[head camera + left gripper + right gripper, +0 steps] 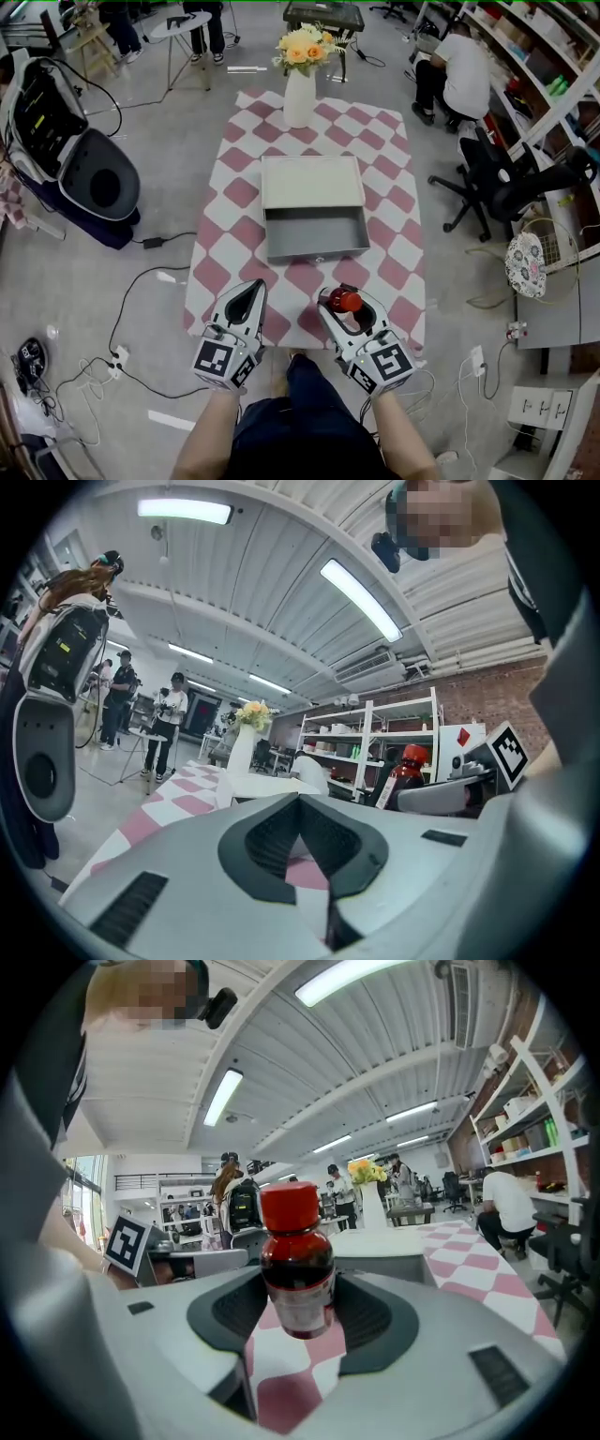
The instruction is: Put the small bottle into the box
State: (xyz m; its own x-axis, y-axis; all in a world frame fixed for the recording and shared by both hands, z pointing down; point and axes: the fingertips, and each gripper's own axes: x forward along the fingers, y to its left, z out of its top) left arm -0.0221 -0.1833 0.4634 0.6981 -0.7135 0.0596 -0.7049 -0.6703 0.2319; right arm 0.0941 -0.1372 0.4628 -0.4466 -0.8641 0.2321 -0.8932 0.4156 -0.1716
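- Right gripper: jaws pinching small red-capped bottle low on body, bottle upright, base clear of checked tablecloth
- Left gripper: beside it, jaws pressed together, empty
- Grey box: ahead of right gripper, slightly to its left, open, cream lid lying behind
- Vase of flowers: beyond box
- Risk: low approach likely clips box's near wall; knock could tilt bottle in pads, slip onto cloth

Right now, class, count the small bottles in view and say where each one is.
1. The small bottle stands between the jaws of the right gripper, near the table's front edge, short of the box. The box's covered half could hide more.
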